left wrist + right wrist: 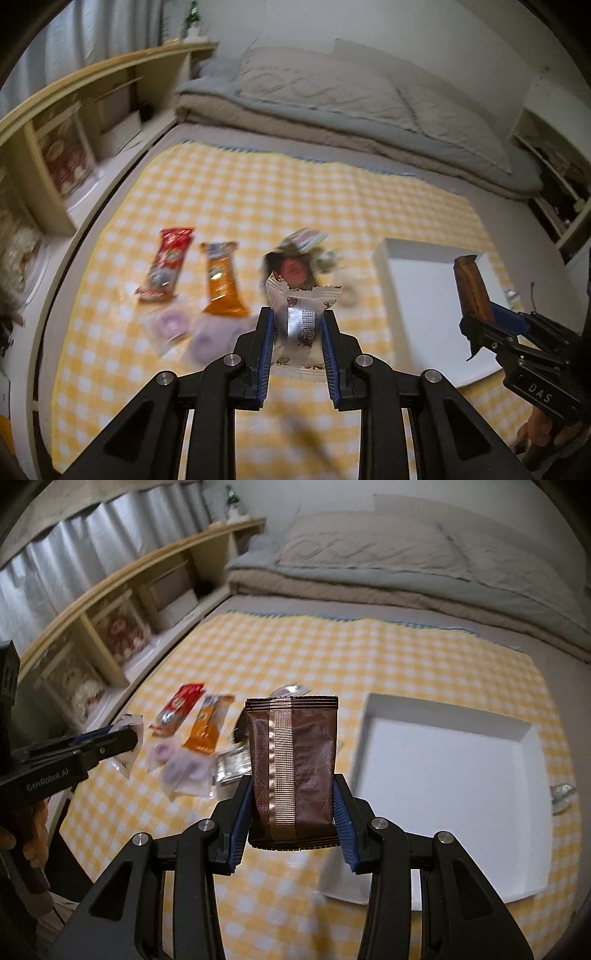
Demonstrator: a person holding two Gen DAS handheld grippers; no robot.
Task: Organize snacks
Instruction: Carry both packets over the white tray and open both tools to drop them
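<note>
My left gripper (297,314) is shut on a clear white cookie packet (301,325), held above the yellow checked cloth (295,195). My right gripper (294,782) is shut on a brown snack packet (293,764), held upright left of the white tray (443,775). The tray also shows in the left wrist view (421,295), with the right gripper (484,314) over its right side. On the cloth lie a red packet (168,262), an orange packet (222,280), two purple-ring packets (210,336) and a dark packet (291,266).
A folded grey duvet (332,96) lies at the far end of the bed. A wooden shelf unit (74,122) runs along the left side. A small silver wrapper (563,792) lies right of the tray.
</note>
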